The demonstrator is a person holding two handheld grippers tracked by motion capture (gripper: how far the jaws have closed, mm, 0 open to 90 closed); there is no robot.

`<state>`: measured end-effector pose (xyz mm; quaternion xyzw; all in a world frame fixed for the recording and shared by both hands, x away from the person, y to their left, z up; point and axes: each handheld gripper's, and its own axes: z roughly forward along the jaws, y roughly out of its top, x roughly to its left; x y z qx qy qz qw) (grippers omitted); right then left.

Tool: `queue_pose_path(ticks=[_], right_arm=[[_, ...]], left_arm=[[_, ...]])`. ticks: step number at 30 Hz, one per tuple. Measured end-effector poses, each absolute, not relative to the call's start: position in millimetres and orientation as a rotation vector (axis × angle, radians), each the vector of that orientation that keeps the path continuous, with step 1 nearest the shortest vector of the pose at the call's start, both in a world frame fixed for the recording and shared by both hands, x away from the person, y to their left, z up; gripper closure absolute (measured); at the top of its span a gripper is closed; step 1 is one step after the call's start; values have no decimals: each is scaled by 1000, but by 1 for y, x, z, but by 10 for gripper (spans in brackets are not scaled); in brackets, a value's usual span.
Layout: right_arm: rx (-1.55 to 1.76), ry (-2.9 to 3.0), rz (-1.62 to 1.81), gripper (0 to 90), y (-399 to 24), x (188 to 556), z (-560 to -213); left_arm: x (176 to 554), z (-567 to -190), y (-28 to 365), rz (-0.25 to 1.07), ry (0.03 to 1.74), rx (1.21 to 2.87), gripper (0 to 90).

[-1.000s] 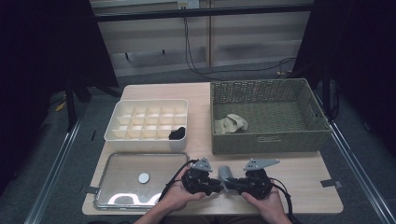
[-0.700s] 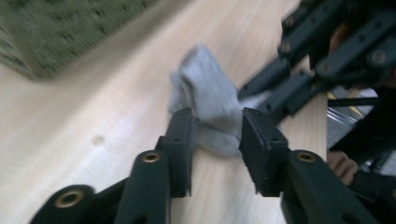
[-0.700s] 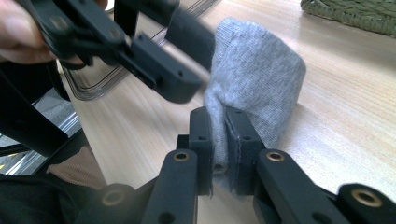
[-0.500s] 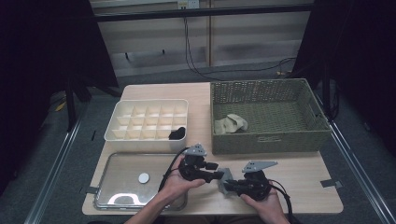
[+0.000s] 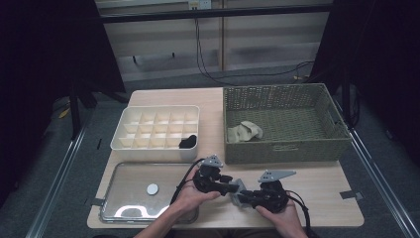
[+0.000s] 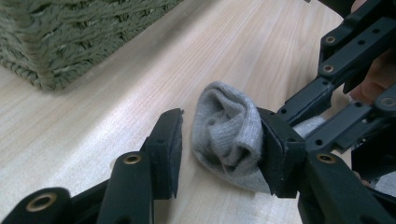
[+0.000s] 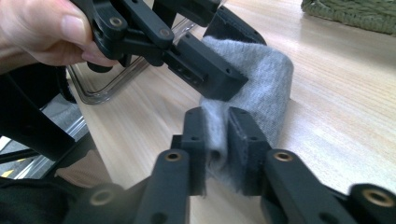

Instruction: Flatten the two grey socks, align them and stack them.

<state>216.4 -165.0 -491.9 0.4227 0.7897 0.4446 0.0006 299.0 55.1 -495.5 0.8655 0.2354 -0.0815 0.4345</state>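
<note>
Wooden tabletop, front edge: my right gripper pinches the grey sock there; the left gripper, jaws just widened, straddles its roll loosely. I'd close squarely before lifting toward the divider box.

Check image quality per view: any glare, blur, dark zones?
High view: surroundings black, glare on the clear plastic tray lid. Left gripper view: rolled grey knit sock sharp, green woven basket slightly soft. Right gripper view: near jaws blurred, the hand brightly lit.
</note>
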Motion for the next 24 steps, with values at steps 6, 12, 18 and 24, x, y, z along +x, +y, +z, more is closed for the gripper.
queue_pose_path(ticks=[6, 12, 18, 24], right_arm=[[1370, 2447, 1426, 656, -173, 216, -487], [1400, 2405, 1489, 703, -184, 212, -480], [1432, 2404, 1440, 661, -182, 212, -484], [1458, 2430, 1336, 688, -176, 213, -495]], left_arm=[[297, -496, 57, -194, 586, 2157, 530], [295, -495, 57, -181, 577, 2166, 530], [293, -496, 60, -188, 583, 2163, 528], [292, -497, 63, -195, 573, 2172, 468]])
